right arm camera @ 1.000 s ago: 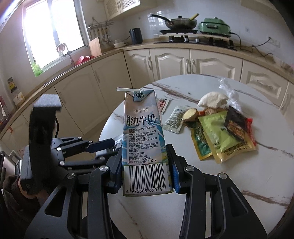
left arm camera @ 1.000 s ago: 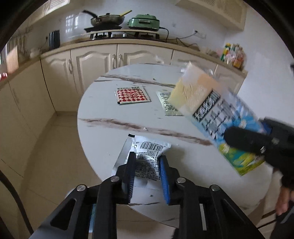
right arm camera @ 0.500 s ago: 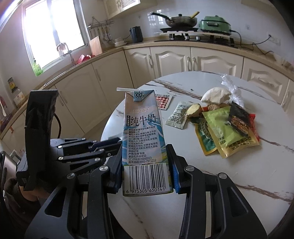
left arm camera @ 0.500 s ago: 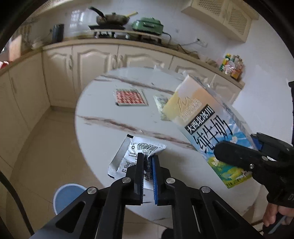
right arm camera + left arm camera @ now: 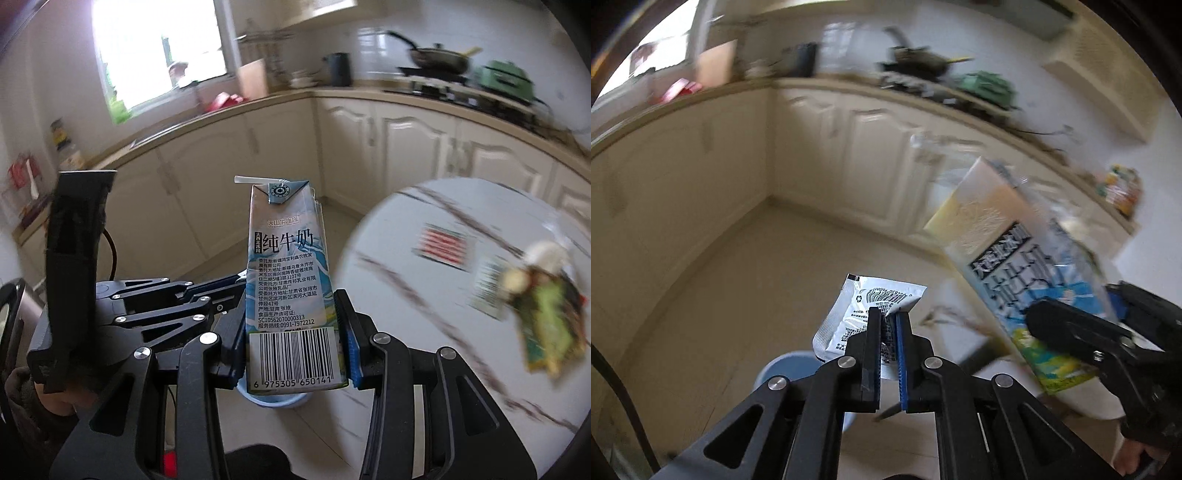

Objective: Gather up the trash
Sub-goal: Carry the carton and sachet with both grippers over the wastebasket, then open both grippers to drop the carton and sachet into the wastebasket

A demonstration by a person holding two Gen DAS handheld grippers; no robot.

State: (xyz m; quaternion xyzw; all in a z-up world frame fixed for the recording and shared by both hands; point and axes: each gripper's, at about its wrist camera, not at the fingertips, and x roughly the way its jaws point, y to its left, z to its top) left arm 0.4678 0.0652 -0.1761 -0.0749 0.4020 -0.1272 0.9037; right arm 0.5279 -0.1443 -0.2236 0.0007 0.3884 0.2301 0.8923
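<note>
My left gripper [image 5: 886, 332] is shut on a silver and white sachet wrapper [image 5: 857, 314] and holds it in the air over the floor, above a light blue bin [image 5: 786, 373]. My right gripper [image 5: 295, 332] is shut on a blue and white milk carton [image 5: 290, 280], held upright; the carton also shows in the left wrist view [image 5: 1015, 273] to the right of the sachet. The bin's rim [image 5: 273, 400] shows just under the carton. The left gripper [image 5: 221, 291] sits left of the carton.
The round marble table [image 5: 424, 314] lies to the right with a red checkered packet [image 5: 445, 245], a small sachet [image 5: 487, 291] and a pile of wrappers [image 5: 546, 310]. Cream cabinets [image 5: 849, 147] and a counter with a stove ring the room.
My left gripper closed on the sachet, lifted it off the table and swung left over the floor and bin. The right gripper with the carton swung left too.
</note>
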